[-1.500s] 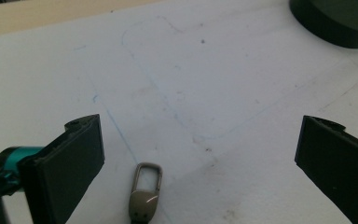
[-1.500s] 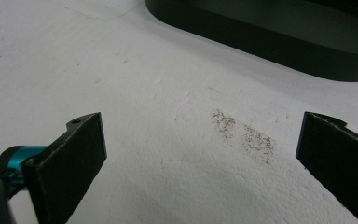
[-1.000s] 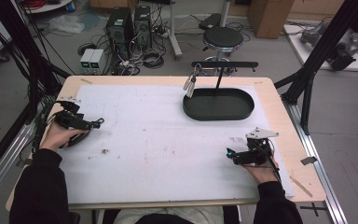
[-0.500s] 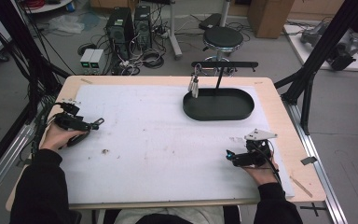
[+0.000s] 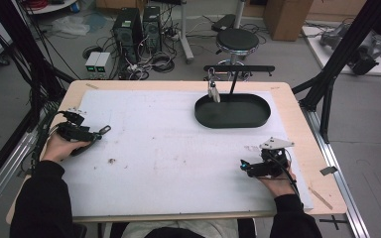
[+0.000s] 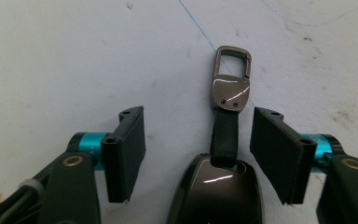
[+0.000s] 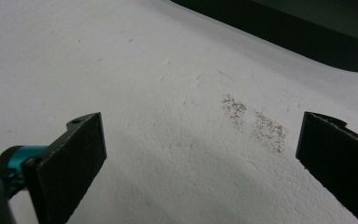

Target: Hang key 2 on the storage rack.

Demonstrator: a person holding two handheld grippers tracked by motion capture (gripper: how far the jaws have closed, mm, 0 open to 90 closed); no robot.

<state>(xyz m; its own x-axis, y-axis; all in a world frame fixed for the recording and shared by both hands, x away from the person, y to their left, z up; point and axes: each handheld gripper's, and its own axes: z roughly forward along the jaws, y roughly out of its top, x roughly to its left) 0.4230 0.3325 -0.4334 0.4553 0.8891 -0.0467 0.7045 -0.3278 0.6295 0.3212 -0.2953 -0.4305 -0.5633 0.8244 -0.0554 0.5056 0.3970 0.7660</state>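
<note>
white mat (image 5: pixel 168 148), black tray (image 5: pixel 232 118) — dark glossy key fob (image 6: pixel 216 191) (black strap, chrome clip).

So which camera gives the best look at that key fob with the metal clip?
The left gripper view: the key fob lies between the open jaws, strap and clip sharp. In the high view it is a small dark shape by the left gripper.

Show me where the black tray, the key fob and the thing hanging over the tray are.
black tray (image 5: pixel 258 120): high view, on its near rim.
key fob (image 6: pixel 219 193): left gripper view, on its glossy body.
hanging piece (image 5: pixel 212 89): high view, on its metal middle.
</note>
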